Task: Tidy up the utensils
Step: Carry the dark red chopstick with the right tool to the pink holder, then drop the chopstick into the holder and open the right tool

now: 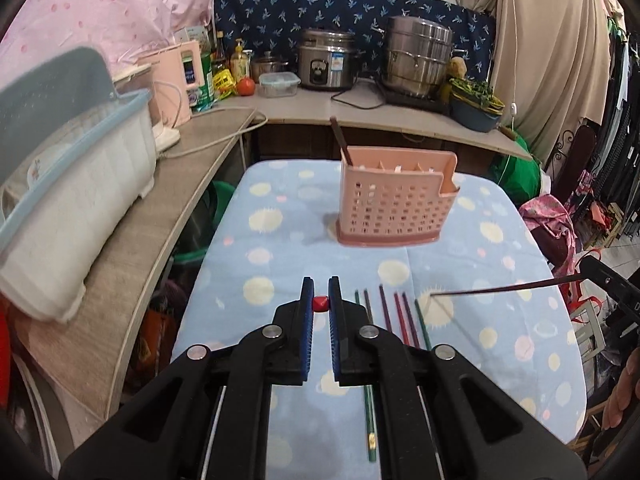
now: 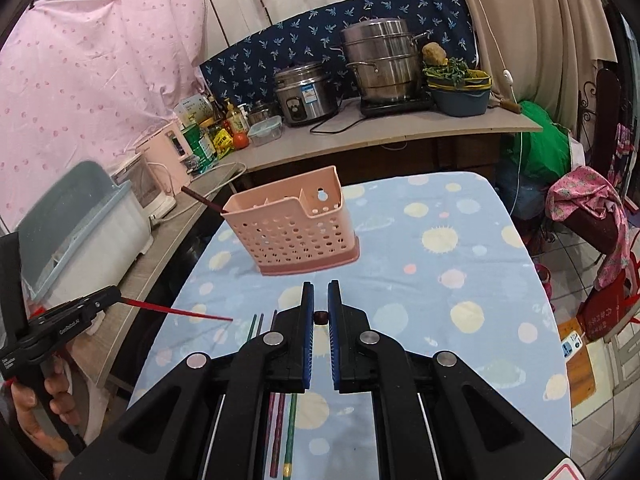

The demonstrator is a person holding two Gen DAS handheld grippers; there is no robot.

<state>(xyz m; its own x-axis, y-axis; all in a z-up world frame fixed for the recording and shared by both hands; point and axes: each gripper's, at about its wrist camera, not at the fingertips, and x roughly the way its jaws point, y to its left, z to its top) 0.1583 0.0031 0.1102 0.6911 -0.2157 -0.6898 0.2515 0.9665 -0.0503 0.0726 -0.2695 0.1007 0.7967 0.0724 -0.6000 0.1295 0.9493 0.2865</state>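
A pink perforated utensil holder [image 1: 396,200] [image 2: 292,228] stands on the blue spotted tablecloth [image 1: 280,240]. One brown chopstick [image 1: 342,140] leans out of its left end. Several coloured chopsticks [image 1: 400,316] [image 2: 256,326] lie side by side on the cloth in front of the holder. My left gripper [image 1: 320,284] is shut on a red chopstick [image 1: 320,303], seen end-on. The right wrist view shows the left gripper [image 2: 114,294] from the side, with that stick [image 2: 180,312] pointing right. My right gripper [image 2: 321,288] is shut on a dark chopstick [image 2: 321,317], which runs leftwards [image 1: 500,289] in the left wrist view. Both grippers hover above the cloth.
A white dish drainer [image 1: 72,200] with a blue rim sits on the wooden counter [image 1: 160,220] at the left. A rice cooker [image 1: 326,64], a steel steamer pot [image 1: 418,60] and a blue basin [image 1: 476,112] stand on the back counter. Bags and clothes crowd the floor at the right.
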